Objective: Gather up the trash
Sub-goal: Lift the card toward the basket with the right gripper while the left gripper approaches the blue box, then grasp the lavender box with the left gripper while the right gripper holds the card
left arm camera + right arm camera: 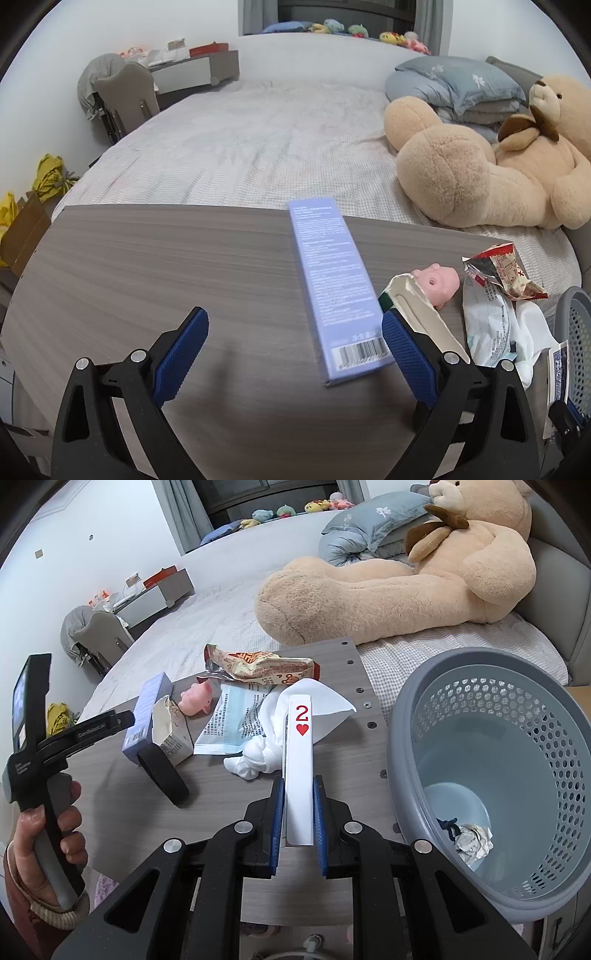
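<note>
Your right gripper (299,823), at the bottom centre of its frame, is clamped on a playing card (300,760), a two of hearts, which stands on edge between the blue pads (320,827) and points up the frame. Just right of it sits the grey perforated bin (491,716), tilted toward the camera, with a crumpled paper ball (472,840) lying in its bottom. Above the card, in mid-frame, the rest of the trash lies on the wood-grain counter (221,801): a knotted white tissue (258,760), a blue-and-white wrapper (236,716), a tan snack wrapper (258,664), a pink pig toy (195,699) and a torn carton (170,731) against a lavender box (147,705).

Your left gripper (293,345) fills the bottom of its frame with its jaws spread wide and nothing between the pads. The box (332,284) lies flat on the counter (147,266), running from mid-frame down toward the right pad (406,354), its barcode end nearest you. The carton (417,310) touches that pad's far side, with the pig (439,280) just above it. At the right edge are the wrappers and a slice of the bin (576,325).

Beyond the counter, in the upper frame, is a bed (258,129) with a big teddy bear (498,166).
</note>
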Available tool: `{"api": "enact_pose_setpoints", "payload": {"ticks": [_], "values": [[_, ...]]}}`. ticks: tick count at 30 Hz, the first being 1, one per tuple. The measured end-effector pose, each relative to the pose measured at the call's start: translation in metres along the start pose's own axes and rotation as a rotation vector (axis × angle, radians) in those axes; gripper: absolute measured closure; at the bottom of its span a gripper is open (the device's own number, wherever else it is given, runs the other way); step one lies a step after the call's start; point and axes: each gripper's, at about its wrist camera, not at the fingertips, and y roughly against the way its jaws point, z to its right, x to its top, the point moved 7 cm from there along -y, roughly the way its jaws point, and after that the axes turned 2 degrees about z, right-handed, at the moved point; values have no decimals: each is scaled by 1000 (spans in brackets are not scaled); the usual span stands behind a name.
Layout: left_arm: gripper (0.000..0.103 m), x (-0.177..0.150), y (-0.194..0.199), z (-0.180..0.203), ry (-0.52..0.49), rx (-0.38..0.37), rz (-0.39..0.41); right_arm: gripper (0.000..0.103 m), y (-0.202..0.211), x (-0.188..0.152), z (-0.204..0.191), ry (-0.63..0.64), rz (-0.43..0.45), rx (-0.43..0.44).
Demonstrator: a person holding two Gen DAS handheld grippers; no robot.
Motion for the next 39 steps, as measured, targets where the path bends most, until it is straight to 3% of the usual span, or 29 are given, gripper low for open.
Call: {"api": "enact_pose_setpoints", "payload": {"ticks": [8, 17, 23, 31, 34, 36, 37, 39], "values": [[10, -8, -11, 5, -14, 4, -30, 88, -2, 3, 8, -18, -3, 1], [10, -12, -4, -32, 15, 66, -28, 88, -5, 3, 7, -19, -4, 17], [10, 0, -7, -24, 16, 24, -18, 88, -6, 3, 7, -17, -10, 17], [10, 8, -43, -9, -9, -24, -76, 88, -9, 4, 8, -17, -15, 6], [16, 9, -51, -11, 5, -47, -93, 88, -9, 5, 8, -17, -16, 4], [28, 9, -57, -13, 16, -58, -107, 88, -9, 5, 8, -14, -16, 0], [29, 10, -58, -14, 16, -57, -106, 88, -9, 5, 7, -13, -17, -2], [47, 12, -57, -13, 7, -64, -99, 88, -9, 5, 7, -12, -17, -5]]}}
